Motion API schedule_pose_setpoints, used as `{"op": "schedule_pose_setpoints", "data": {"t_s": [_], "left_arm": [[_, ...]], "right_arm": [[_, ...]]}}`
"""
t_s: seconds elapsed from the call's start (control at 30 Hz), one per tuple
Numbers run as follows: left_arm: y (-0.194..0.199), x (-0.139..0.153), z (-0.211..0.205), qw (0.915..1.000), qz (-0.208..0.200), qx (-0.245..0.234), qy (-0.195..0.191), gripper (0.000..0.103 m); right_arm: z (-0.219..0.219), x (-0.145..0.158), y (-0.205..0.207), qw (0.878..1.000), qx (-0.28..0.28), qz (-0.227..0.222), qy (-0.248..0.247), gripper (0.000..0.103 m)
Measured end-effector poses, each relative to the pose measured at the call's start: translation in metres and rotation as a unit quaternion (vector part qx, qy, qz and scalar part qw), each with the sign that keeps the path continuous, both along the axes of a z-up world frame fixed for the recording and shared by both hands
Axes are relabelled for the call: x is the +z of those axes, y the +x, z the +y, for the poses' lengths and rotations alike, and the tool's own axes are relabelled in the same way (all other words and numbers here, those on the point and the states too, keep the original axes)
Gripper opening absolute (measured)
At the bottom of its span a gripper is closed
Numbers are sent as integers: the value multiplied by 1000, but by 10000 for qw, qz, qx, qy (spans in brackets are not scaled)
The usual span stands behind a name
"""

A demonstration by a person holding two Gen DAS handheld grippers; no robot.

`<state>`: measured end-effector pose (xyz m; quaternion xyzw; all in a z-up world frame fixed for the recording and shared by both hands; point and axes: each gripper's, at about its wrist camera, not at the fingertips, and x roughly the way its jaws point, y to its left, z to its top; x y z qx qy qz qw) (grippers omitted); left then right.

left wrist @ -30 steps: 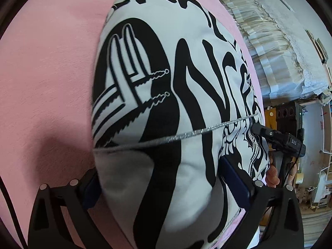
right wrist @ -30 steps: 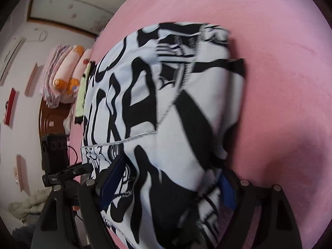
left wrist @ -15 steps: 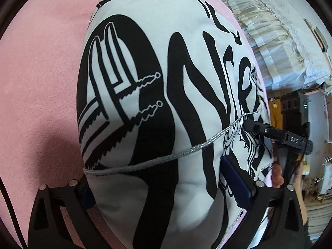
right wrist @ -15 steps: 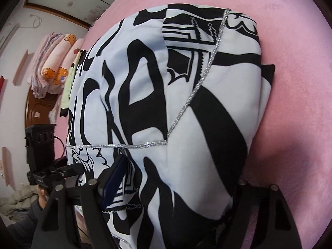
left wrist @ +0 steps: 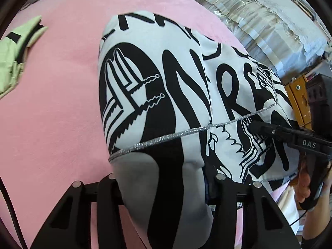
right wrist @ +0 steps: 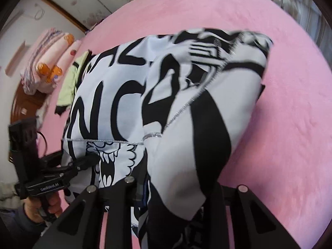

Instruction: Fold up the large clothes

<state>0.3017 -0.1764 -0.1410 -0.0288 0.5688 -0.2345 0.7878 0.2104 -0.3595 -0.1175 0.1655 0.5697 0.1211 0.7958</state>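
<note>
A large white garment (left wrist: 166, 95) with bold black print and a silver trim line lies on the pink bed cover (left wrist: 51, 114). Its near edge is bunched and raised off the cover. My left gripper (left wrist: 164, 186) has its jaws closing with that edge squeezed between them. In the right wrist view the same garment (right wrist: 186, 95) runs into my right gripper (right wrist: 176, 186), whose jaws are also closing on the gathered cloth. Each gripper shows in the other's view, right gripper (left wrist: 269, 130) and left gripper (right wrist: 83, 161), both at the hem. The pads are hidden by fabric.
A light green garment (left wrist: 14, 58) lies at the far side of the pink cover (right wrist: 290, 103). Folded pink blankets (right wrist: 45, 66) are stacked beyond the bed. A pleated white cloth (left wrist: 259, 20) hangs to the right. A person's hand (left wrist: 305, 184) holds the right gripper's handle.
Both grippers have gone from wide apart around the hem to pinched on it. They have risen and drawn the near edge up, and more of the bed shows beyond the garment.
</note>
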Motion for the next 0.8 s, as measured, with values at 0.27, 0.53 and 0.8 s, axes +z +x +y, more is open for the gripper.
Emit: {"op": "schedule_pose_setpoints", "data": {"t_s": [0.27,0.53,0.8], "left_arm": [[-40,44,58,9996,-109,172,199,46],[-69,81,188,9972,-263,600,370,46],[-45,102,305,9935,-358,960,486,46]], "right_arm": [[77,32,-42,9997,233,-101,68,24],[183,60,-41,9967,695,-241,328,24],[296,83,-1,9912,1201,-341,444,24]]}}
